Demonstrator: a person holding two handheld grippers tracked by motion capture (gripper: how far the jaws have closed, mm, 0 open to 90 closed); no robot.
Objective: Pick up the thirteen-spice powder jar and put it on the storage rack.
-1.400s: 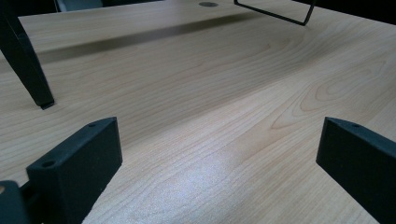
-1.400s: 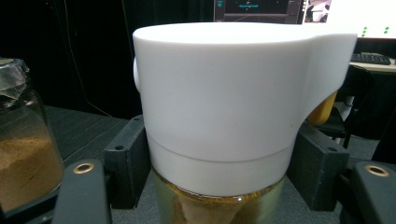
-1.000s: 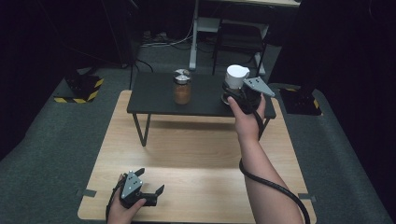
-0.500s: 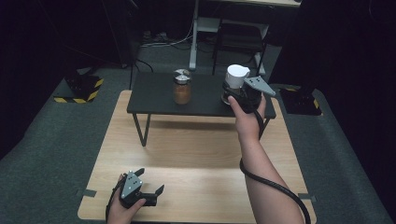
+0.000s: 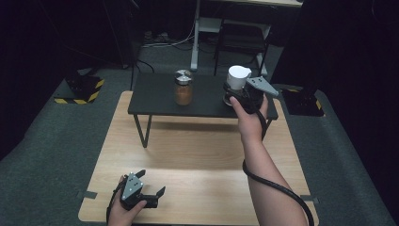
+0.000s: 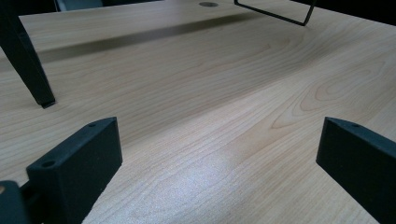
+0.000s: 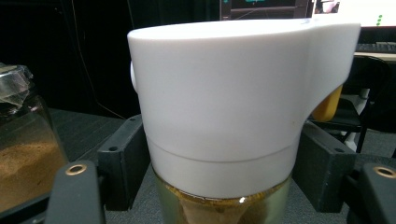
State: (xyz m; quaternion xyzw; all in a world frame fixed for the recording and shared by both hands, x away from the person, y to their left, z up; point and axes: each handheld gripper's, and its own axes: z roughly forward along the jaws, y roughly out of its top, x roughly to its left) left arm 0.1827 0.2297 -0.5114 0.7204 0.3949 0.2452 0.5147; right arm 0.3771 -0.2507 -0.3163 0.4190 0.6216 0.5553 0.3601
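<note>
Fingers of the right gripper (image 5: 235,96) sit on either side of a white-capped jar (image 5: 236,82) in the high view, at about 1 o'clock on the scene, on the right end of a low black stand (image 5: 207,104); the person's right hand (image 5: 249,120) wraps the gripper body from below. On the same stand, toward 11 o'clock, a second jar (image 5: 183,87) with brown contents and a shiny lid stands well apart from the first. The stand rests on the far part of a wooden table (image 5: 197,160). At 7 o'clock, near the table's front edge, the left gripper (image 5: 149,193) lies low in the left hand (image 5: 123,212), its jaws spread with nothing between them. From the left gripper view, both black jaws rise at 7 and 4 o'clock, wide apart over bare wood grain (image 6: 210,121); a black stand leg (image 6: 28,65) comes down at 10 o'clock. From the right gripper view, the white cap (image 7: 233,102) stands centred, glass with brownish contents just beneath it at 6 o'clock; the jaws press against the jar at 8 and 4 o'clock, grasping it. The brown-filled jar (image 7: 23,154) sits at 9 o'clock.
</note>
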